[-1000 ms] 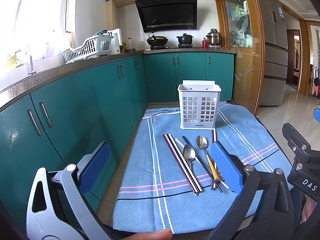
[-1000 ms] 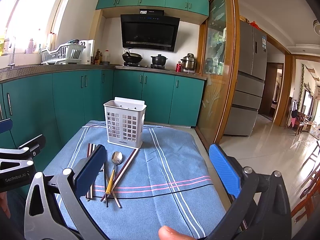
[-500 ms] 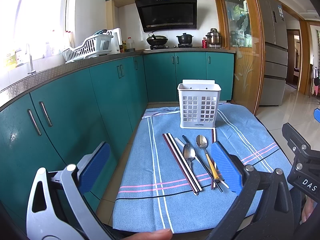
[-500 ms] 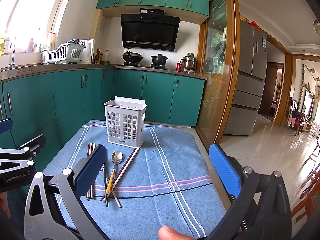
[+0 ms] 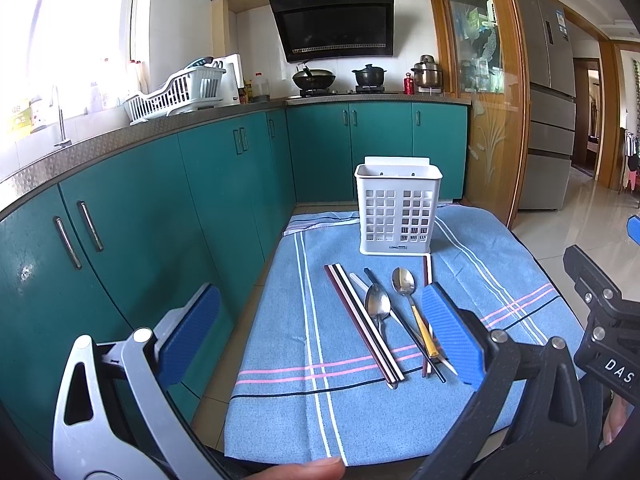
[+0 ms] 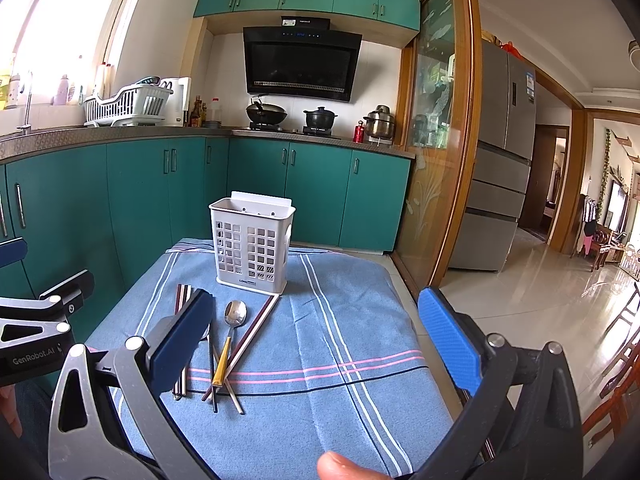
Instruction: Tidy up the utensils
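A white perforated utensil holder [image 5: 398,208] [image 6: 252,240] stands upright at the far end of a blue striped cloth [image 5: 280,344] [image 6: 340,320]. In front of it lie a pair of dark red and white chopsticks [image 5: 362,322], two metal spoons [image 5: 378,306] [image 6: 235,314], one with a yellow handle [image 5: 422,330] [image 6: 221,364], and more chopsticks [image 6: 256,326]. My left gripper [image 5: 320,338] is open and empty, held above the near end of the cloth. My right gripper [image 6: 316,344] is open and empty, to the right of the utensils.
Teal kitchen cabinets [image 5: 140,216] run along the left and back. A dish rack [image 5: 176,94] sits on the counter; a wok [image 5: 314,78] and pot [image 5: 369,76] sit on the stove. A glass door [image 6: 436,152] and fridge [image 6: 504,160] stand on the right.
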A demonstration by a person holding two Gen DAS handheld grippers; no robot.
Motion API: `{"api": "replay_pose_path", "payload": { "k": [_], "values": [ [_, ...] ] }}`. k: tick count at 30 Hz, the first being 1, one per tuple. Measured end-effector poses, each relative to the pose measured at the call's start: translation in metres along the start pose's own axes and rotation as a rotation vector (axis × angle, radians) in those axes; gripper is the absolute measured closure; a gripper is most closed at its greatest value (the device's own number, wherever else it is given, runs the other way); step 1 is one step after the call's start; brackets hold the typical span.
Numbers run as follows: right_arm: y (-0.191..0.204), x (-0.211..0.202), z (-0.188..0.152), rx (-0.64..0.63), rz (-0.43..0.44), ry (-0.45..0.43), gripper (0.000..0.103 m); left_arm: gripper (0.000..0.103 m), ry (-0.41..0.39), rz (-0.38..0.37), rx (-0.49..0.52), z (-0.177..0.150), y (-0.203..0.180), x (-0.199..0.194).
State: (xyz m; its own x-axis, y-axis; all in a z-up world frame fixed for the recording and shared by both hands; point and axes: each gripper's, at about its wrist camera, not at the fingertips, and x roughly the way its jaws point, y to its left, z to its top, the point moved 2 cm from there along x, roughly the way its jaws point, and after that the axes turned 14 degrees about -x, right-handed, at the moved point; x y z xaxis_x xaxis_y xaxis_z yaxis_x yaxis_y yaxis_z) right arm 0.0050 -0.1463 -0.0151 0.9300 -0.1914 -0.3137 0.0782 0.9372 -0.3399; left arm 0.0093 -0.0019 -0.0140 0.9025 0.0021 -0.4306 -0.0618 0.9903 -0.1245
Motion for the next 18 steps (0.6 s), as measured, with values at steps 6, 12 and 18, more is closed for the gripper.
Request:
{"api": "replay_pose_path", "payload": {
  "k": [6,12,18],
  "values": [
    [0.002,0.002,-0.002,-0.002,0.005,0.005,0.003,0.003,0.006,0.004,-0.001,-0.004,0.002,0.007],
    [0.003,0.005,-0.001,-0.006,0.013,0.009,0.003,0.003,0.01,0.006,0.0,-0.007,0.001,0.009],
    [0.005,0.008,-0.002,-0.01,0.018,0.014,0.003,0.003,0.016,0.009,0.002,-0.016,0.001,0.008]
  ]
}}
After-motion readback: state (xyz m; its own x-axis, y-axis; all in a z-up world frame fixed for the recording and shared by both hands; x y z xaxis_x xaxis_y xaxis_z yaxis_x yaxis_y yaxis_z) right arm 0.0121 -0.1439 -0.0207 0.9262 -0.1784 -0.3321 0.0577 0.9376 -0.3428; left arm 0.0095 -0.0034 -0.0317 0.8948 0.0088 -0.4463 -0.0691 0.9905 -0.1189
